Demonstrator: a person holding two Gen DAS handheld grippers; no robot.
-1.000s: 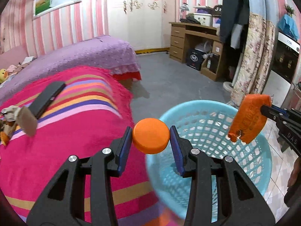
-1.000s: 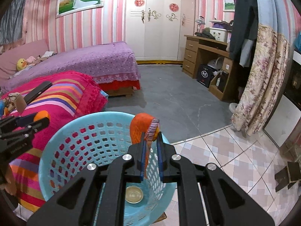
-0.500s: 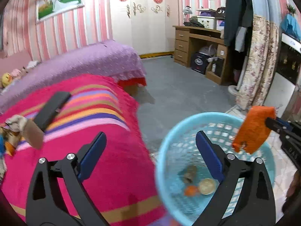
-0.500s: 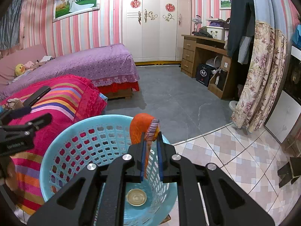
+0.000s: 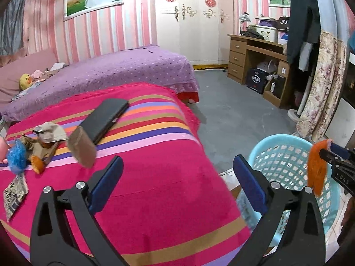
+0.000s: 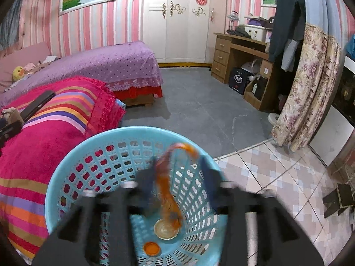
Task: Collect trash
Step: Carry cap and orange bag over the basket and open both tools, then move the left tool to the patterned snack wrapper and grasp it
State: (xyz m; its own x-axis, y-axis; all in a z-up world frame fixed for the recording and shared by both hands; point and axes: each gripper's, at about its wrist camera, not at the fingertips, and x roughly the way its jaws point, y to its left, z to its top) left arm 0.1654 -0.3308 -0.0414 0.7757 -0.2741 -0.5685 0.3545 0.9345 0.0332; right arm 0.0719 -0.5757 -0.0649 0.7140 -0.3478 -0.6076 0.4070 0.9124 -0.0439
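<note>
My left gripper [image 5: 177, 161] stands wide open and empty above the striped pink bedspread [image 5: 159, 177]. Trash lies at the bed's left: a blue crumpled wrapper [image 5: 16, 157], an orange scrap [image 5: 36, 164], crumpled beige paper [image 5: 52, 130] and a patterned wrapper [image 5: 15, 190]. My right gripper [image 6: 177, 164] hangs blurred over the light blue basket [image 6: 66, 177], its jaws opening. An orange wrapper [image 6: 168, 190] drops between them, apart from the right pad. The basket bottom holds an orange cap [image 6: 151, 248] and a pale round lid [image 6: 166, 229]. The left wrist view shows the basket [image 5: 286, 141] and wrapper [image 5: 316, 168] at right.
A brown block [image 5: 82, 148] and a black flat case [image 5: 104, 117] lie on the striped bed. A purple bed [image 5: 122, 66] stands behind it. Grey floor [image 6: 199, 102] leads to a wooden desk [image 6: 235, 51]. A floral curtain [image 6: 304, 88] hangs at right, above tiled floor [image 6: 277, 173].
My left gripper opened, the orange cap fell into the basket, and the gripper swung left over the bed. My right gripper's jaws have parted and the orange wrapper is slipping down.
</note>
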